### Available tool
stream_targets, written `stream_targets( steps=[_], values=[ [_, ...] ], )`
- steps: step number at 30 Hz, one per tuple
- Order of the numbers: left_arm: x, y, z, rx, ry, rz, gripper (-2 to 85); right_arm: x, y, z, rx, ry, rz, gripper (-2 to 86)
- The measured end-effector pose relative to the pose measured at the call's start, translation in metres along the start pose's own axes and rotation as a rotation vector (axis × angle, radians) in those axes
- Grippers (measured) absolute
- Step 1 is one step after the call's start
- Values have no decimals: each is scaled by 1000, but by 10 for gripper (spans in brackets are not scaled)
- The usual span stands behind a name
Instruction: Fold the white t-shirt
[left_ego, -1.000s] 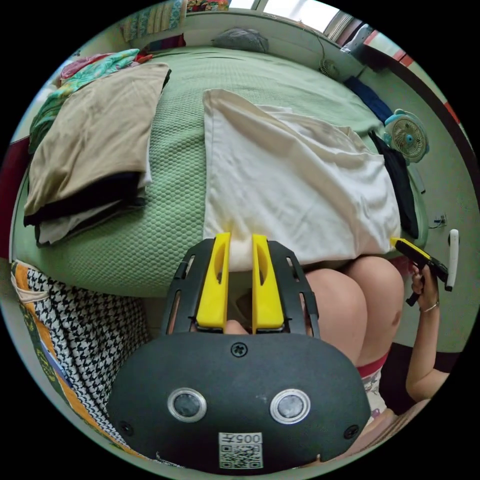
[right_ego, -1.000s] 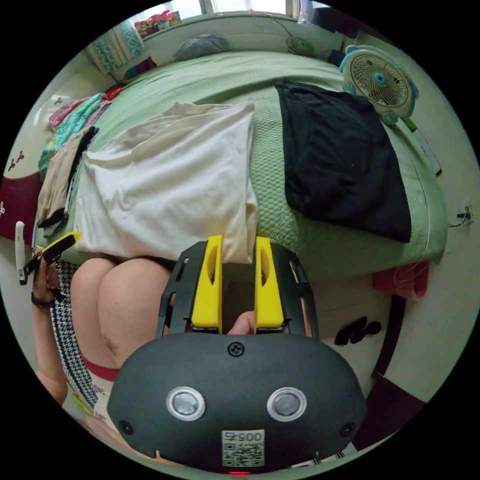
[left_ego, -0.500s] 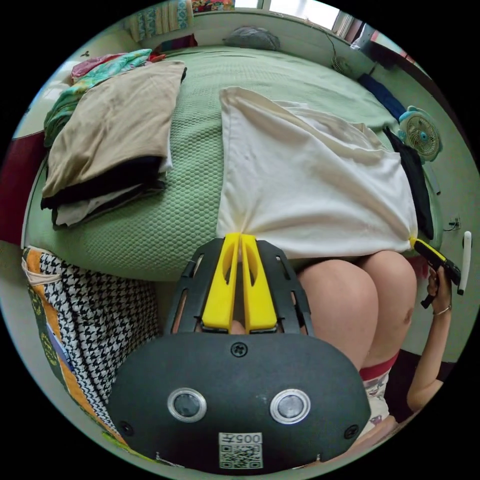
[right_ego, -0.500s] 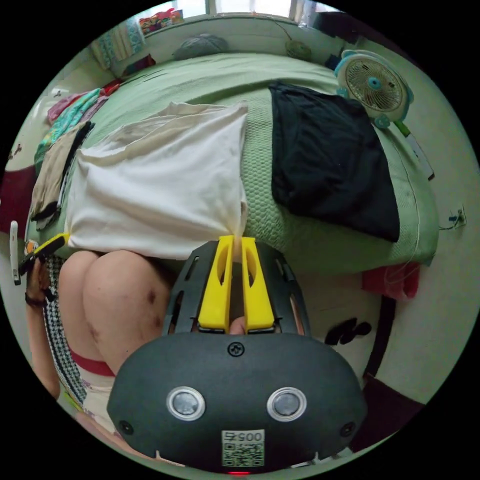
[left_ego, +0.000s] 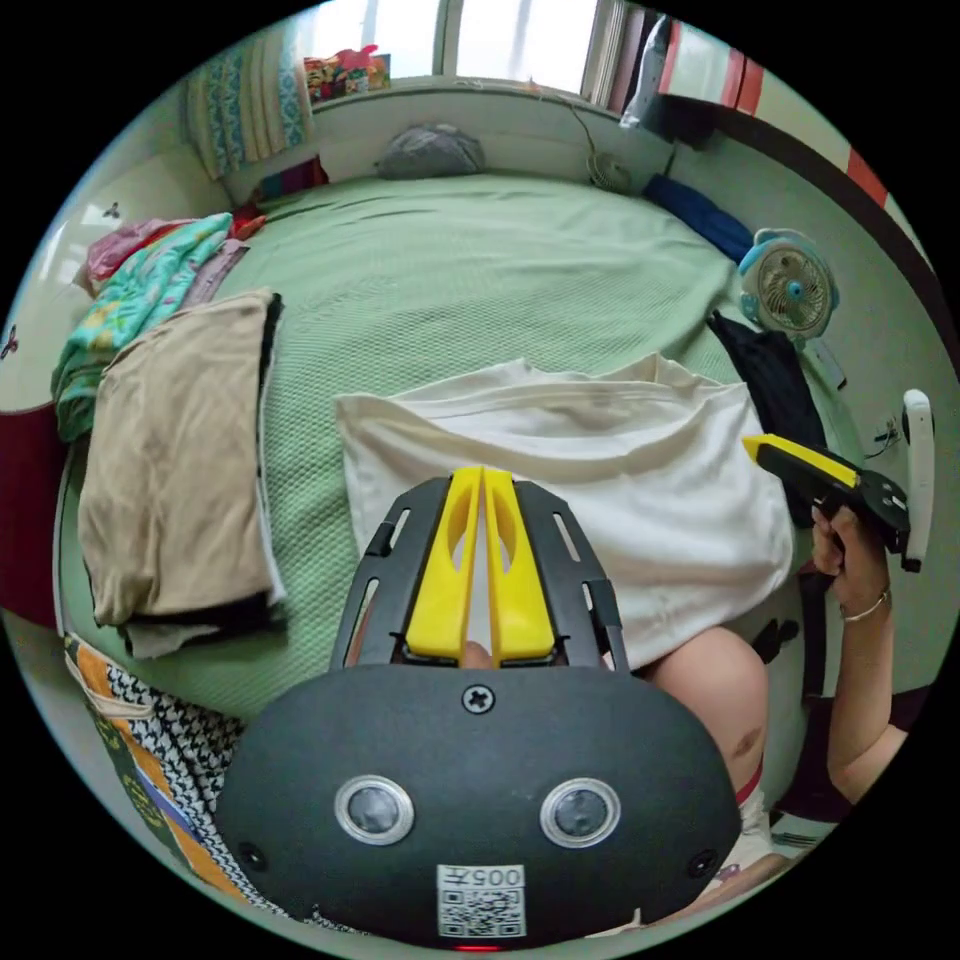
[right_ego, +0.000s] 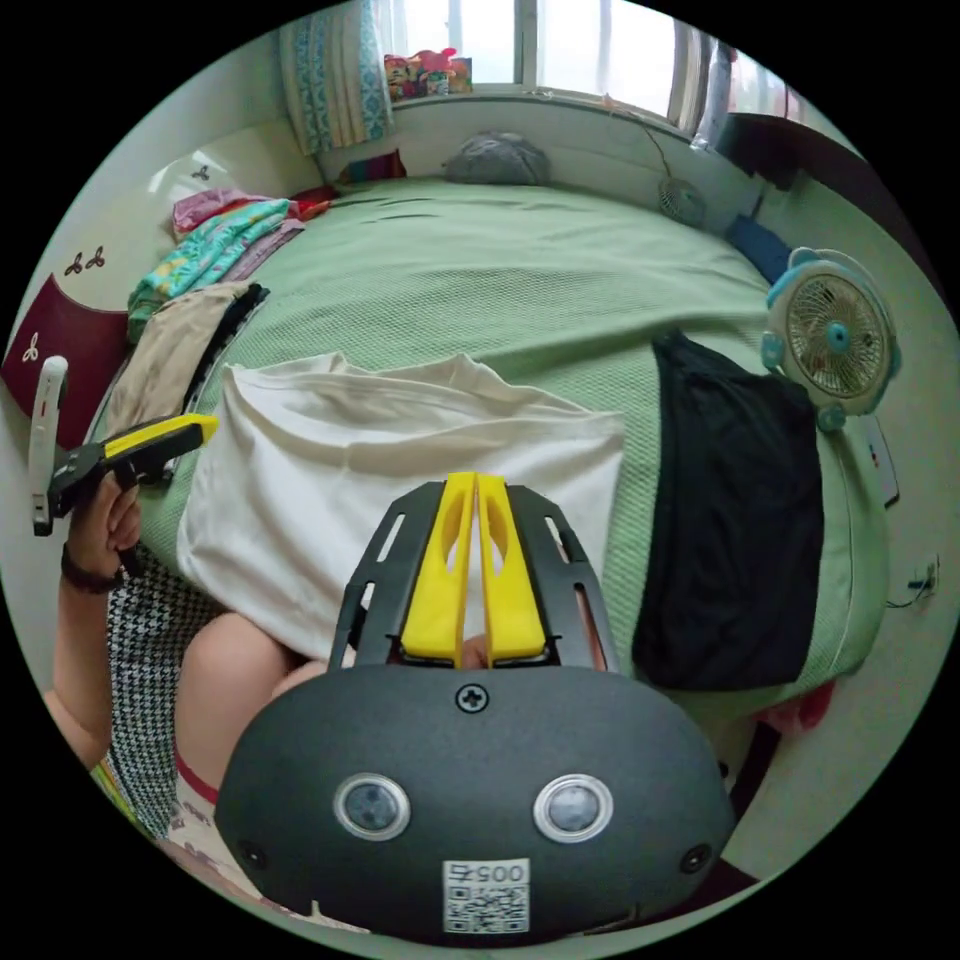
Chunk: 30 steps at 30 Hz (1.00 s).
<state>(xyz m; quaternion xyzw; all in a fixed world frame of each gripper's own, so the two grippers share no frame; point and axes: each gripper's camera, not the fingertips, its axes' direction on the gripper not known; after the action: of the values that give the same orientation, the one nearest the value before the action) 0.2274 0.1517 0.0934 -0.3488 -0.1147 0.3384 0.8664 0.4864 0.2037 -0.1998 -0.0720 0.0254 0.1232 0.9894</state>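
Note:
The white t-shirt (left_ego: 600, 480) lies across the near edge of the green bed (left_ego: 470, 270), its near part draped over the person's knee (left_ego: 715, 680). In the left gripper view my left gripper (left_ego: 480, 475) is shut, with white cloth showing in the slit between its jaws. The right gripper (left_ego: 752, 443) meets the shirt's right edge there. In the right gripper view the right gripper (right_ego: 475, 480) is shut over the t-shirt (right_ego: 400, 470), and the left gripper (right_ego: 205, 428), held in a hand, touches its left edge.
A stack of folded clothes (left_ego: 170, 470) with a beige top sits left of the shirt, colourful garments (left_ego: 140, 290) behind it. A black garment (right_ego: 740, 500) lies on the right, a small fan (right_ego: 835, 335) beyond it. A houndstooth bag (left_ego: 170, 740) stands by the bed.
Both grippers closed on the shirt's near corners at the bed edge, then rose and moved forward over the bed. The shirt now looks shorter, its near part lifted off the edge.

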Motion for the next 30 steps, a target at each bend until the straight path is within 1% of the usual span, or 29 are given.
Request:
stream_targets(
  steps=[2, 5, 8, 10, 13, 16, 18, 19, 21, 23, 26, 28, 30],
  values=[
    [3, -17, 21, -51, -5, 4, -2, -5, -14, 21, -74, 2, -20, -9],
    [4, -37, 41, -53, -32, 25, -2, -10, -33, 44, -137, -16, -68, -9],
    [-1, -57, 55, -41, 7, 20, -3, 1, -55, 46, -95, -59, -15, -10],
    [-4, -66, 61, -55, 38, 0, -3, 9, -66, 47, -76, -53, 22, -10],
    [-6, -67, 60, -55, 90, -23, -4, 23, -76, 51, -106, -106, 81, -10],
    [-11, -63, 67, -72, 81, -50, -4, 36, -77, 62, -135, -167, 124, -9],
    [-17, -60, 70, -74, 120, -75, -4, 51, -78, 59, -149, -262, 175, -9],
    [-23, -57, 65, -58, 119, -111, -4, 54, -78, 56, -154, -268, 183, -9],
    [-28, -52, 54, -14, 103, -134, -5, 55, -70, 33, -94, -220, 161, -9],
    [-29, -45, 46, 23, 130, -119, -6, 50, -62, 16, -43, -181, 119, -8],
    [-22, -43, 52, 9, 120, -97, -6, 43, -54, 1, 41, -47, 88, -2],
    [-15, -44, 61, 0, 114, -91, -6, 39, -57, 8, 43, 12, 69, 7],
    [-9, -48, 69, 9, 85, -102, -6, 33, -70, 29, -7, 55, 45, 24]
  ],
)
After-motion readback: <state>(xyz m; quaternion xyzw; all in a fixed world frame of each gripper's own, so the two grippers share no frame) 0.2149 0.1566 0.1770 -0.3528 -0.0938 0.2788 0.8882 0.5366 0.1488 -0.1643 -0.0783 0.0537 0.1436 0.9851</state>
